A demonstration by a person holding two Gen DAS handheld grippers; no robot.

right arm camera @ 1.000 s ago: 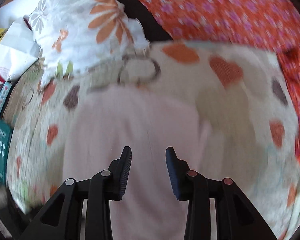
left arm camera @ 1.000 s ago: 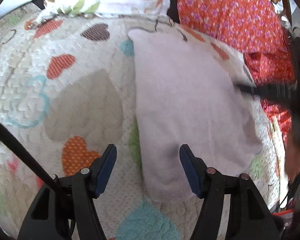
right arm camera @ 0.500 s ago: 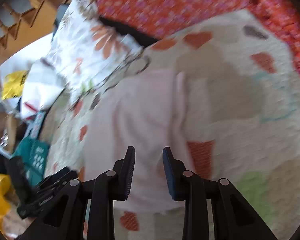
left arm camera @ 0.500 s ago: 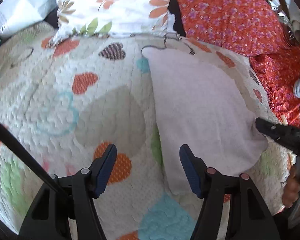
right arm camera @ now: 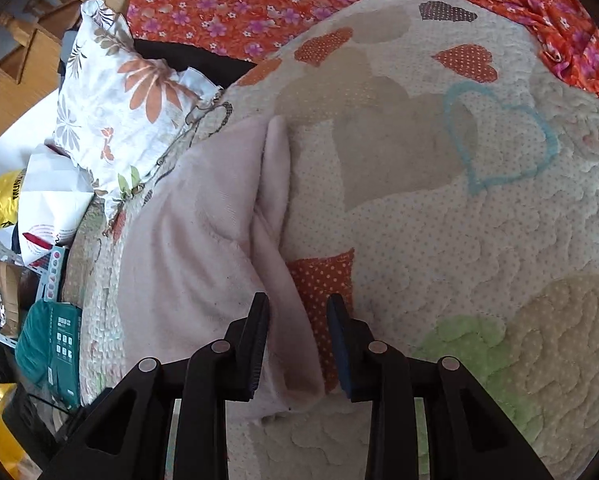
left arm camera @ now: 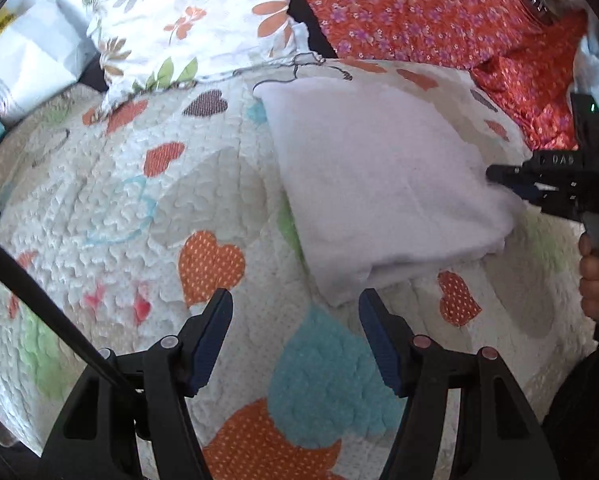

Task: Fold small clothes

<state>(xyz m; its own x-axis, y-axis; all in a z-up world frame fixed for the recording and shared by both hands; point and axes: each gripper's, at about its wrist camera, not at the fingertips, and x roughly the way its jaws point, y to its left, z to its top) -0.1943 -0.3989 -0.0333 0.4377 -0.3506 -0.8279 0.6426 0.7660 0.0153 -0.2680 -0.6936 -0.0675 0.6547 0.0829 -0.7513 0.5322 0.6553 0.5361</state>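
The left gripper (left arm camera: 295, 338) is held wide and empty; the right gripper (right arm camera: 297, 344), narrow, straddles the pink cloth (right arm camera: 203, 248) edge unpinched. Only one layer may be caught, unfolding it across the quilt (right arm camera: 459, 240).

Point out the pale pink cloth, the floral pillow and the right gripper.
pale pink cloth (left arm camera: 379, 184), left wrist view, middle of its flat top.
floral pillow (right arm camera: 119, 108), right wrist view, centre of its cover.
right gripper (right arm camera: 297, 344), right wrist view, midway between fingertips.

Person's hand (left arm camera: 597, 276) cut off at edge
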